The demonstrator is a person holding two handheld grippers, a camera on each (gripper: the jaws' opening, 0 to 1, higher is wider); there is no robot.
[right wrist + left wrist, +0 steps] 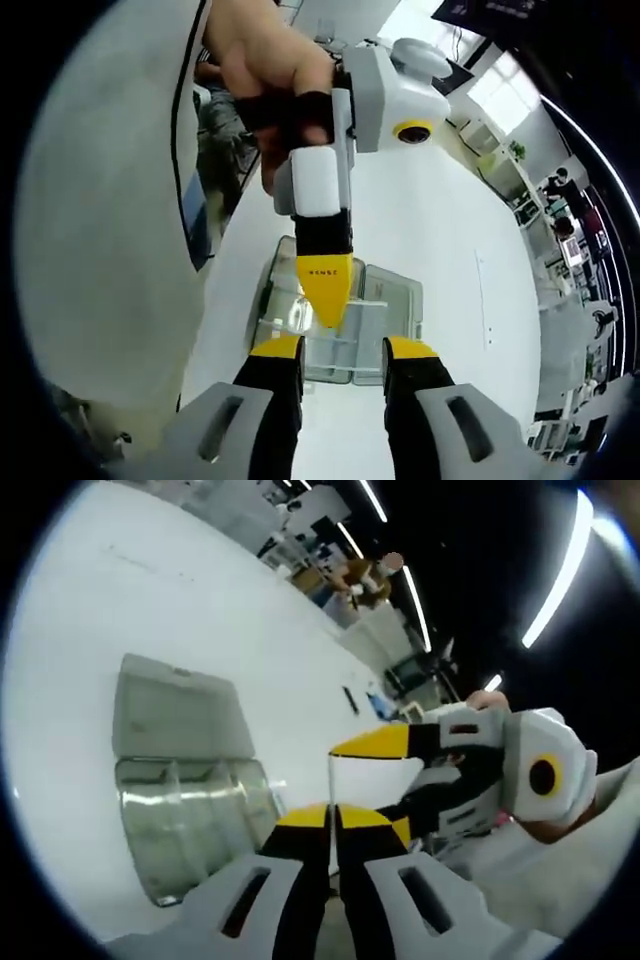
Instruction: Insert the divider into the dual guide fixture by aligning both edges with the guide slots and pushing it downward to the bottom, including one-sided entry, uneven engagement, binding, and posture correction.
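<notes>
A large white table (200, 600) takes most of the left gripper view, with a small dark pen-like thing (350, 700) lying on it. Beyond the far edge stand brown cardboard boxes (355, 575) and blurred office furniture. Long ceiling light strips (560, 570) shine above. In the right gripper view, bright windows (500, 85) are behind

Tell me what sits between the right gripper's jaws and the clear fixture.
In the right gripper view, the left gripper points its yellow tip there, in front of the clear fixture, just beyond the right gripper and its open jaws.
</notes>
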